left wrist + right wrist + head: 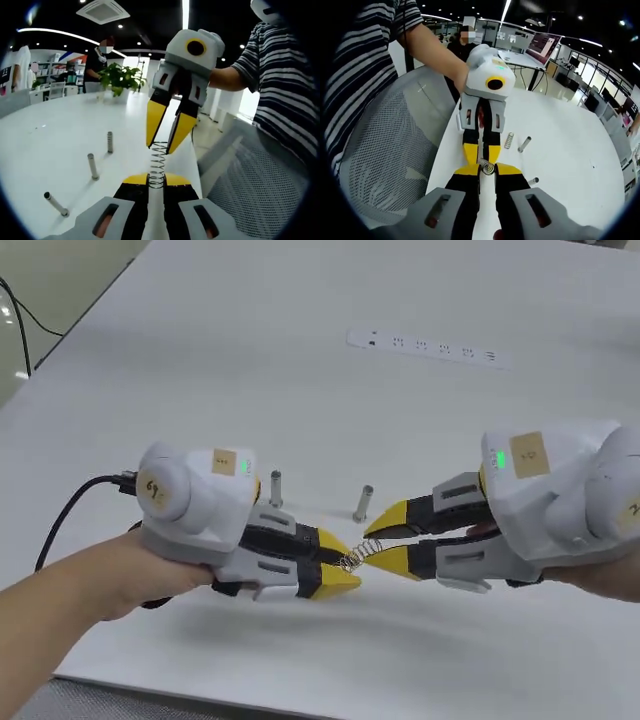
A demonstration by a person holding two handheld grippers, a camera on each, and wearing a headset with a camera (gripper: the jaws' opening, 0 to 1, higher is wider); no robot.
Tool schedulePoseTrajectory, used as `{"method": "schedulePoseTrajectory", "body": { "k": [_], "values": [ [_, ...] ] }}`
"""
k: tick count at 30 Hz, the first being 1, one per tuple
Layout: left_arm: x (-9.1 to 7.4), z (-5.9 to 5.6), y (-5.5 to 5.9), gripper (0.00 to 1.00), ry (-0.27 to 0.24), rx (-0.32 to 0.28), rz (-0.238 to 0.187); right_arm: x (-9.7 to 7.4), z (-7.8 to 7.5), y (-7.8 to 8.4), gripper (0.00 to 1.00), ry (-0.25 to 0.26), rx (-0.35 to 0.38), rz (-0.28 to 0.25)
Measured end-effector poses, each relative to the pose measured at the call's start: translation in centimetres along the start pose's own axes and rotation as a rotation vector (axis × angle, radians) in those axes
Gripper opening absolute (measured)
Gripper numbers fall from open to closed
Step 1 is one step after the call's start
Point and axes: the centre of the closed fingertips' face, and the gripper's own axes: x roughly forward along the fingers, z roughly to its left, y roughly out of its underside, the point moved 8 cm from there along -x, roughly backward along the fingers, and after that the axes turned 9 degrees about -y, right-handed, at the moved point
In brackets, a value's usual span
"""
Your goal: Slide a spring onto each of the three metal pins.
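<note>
A small metal spring [360, 554] spans between the two grippers, a little above the white table [300, 350]. My left gripper [345, 575] is shut on one end of the spring [157, 167]. My right gripper [380, 545] has its yellow jaws against both sides of the other end [488, 168]. Two upright metal pins [276, 488] [365, 502] stand just behind the grippers. The left gripper view shows three pins [109, 142] [92, 166] [55, 203] in a row. In the right gripper view one post [509, 140] looks coiled, beside two plain pins [524, 144] [533, 180].
A white power strip [428, 348] lies far back on the table. A black cable [70, 515] trails from the left gripper toward the near table edge. A mesh office chair [395, 145] stands by the table, and the person's striped sleeve [280, 65] is close by.
</note>
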Motion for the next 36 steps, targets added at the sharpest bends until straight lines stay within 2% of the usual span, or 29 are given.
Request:
{"method": "schedulePoseTrajectory", "body": {
  "k": [7, 15, 24, 36],
  "values": [
    [0.2, -0.3, -0.2, 0.02, 0.007, 0.003, -0.004, 0.5, 0.2, -1.3, 0.08, 0.012, -0.040, -0.019],
    [0.3, -0.1, -0.4, 0.02, 0.004, 0.011, -0.010, 0.9, 0.1, -1.6, 0.07, 0.036, -0.054, -0.035],
    [0.0, 0.1, -0.6, 0.03, -0.006, 0.004, -0.009, 0.9, 0.0, -2.0, 0.07, 0.053, -0.105, -0.015],
    [-0.1, 0.2, -0.6, 0.07, -0.022, -0.044, -0.012, 1.0, 0.0, -2.2, 0.07, 0.057, -0.139, 0.018]
  ]
}}
